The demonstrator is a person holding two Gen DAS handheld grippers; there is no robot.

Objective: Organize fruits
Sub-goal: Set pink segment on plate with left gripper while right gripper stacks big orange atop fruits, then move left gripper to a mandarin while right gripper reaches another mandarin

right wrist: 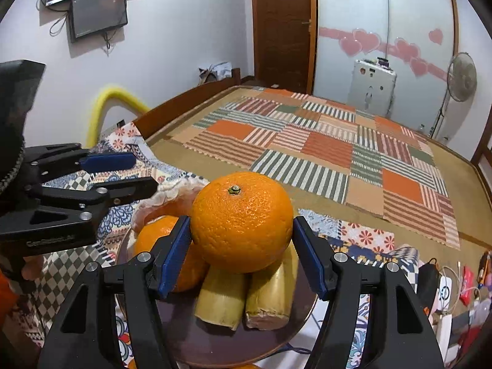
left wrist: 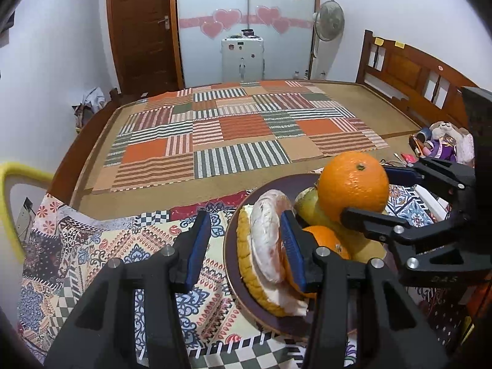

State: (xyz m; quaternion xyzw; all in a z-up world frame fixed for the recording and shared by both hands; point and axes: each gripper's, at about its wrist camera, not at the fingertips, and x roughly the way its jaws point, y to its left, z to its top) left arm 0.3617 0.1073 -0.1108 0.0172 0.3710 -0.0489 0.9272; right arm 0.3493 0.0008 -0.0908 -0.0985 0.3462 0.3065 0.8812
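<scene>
Right hand-held gripper (right wrist: 241, 252) pinches large round orange (right wrist: 241, 221) atop 2 yellow-green cane pieces (right wrist: 246, 298) on dark round plate (right wrist: 215, 347). Left hand-held gripper (left wrist: 246, 246) spread, empty, beside peeled pomelo segment (left wrist: 267, 240). Placing step; next likely calls for releasing gently without rolling.

bed (left wrist: 338, 92): wooden frame, bare mat
patchwork cloth (left wrist: 240, 129): striped, spread flat on bed
door (left wrist: 144, 27): brown, shut
fan (left wrist: 328, 21): standing beside wardrobe
white appliance (left wrist: 242, 59): below pink hearts
screens (right wrist: 95, 0): two, wall-mounted
plush toy (left wrist: 442, 141): near headboard
</scene>
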